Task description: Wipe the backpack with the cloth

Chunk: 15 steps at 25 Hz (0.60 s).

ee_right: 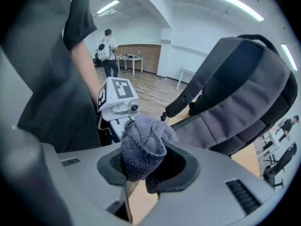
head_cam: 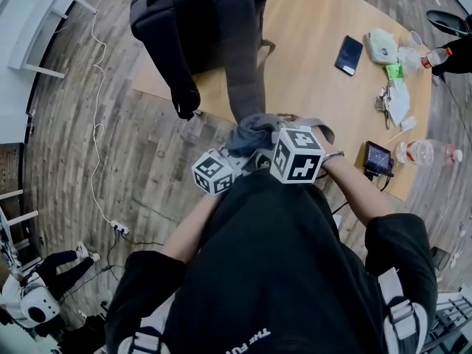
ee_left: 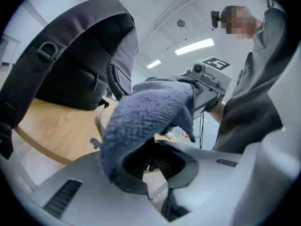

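only the gripper views show left claw and right claw pinching the cloth.

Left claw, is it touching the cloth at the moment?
Touching. In the left gripper view the cloth comes up from between the jaws of the left claw, which are closed on its lower end.

The place is an open office or lab room: wood-plank floor, white walls, ceiling strip lights, a wooden surface, desks by the far wall, office chairs, a cable to a power strip.
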Motion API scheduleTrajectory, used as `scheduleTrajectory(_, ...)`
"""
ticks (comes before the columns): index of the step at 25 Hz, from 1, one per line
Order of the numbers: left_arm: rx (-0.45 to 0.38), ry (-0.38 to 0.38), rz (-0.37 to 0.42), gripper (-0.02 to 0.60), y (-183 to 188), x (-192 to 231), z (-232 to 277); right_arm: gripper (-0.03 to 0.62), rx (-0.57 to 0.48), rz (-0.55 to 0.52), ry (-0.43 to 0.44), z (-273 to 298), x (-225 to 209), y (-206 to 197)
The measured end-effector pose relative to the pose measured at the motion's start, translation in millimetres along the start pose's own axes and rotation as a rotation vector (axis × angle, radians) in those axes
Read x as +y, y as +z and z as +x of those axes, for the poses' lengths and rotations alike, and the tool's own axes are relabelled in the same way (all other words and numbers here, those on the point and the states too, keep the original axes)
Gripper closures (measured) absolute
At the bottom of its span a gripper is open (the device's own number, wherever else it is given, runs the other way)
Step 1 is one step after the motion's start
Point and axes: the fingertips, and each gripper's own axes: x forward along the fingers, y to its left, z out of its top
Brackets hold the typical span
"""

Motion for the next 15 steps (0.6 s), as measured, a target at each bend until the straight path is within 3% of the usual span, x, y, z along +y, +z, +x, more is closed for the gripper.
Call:
scheduleTrajectory(4, 0.011, -0.013, 0.035, 0.53, 3, -6, 6, 0.467, 0.025, -0.043, -0.104, 4, -25, -4)
scheduleTrajectory(10, 0.019, -0.011, 0.07, 0.529, 4, -8, 6, 0.465, 0.072, -0.195, -0.337, -11, -103, 16)
scheduleTrajectory(15, 0.043, -0.02, 0.08, 0.531, -1, -9, 5, 0.467, 0.029, -0.3, -0.668, -78, -198, 65)
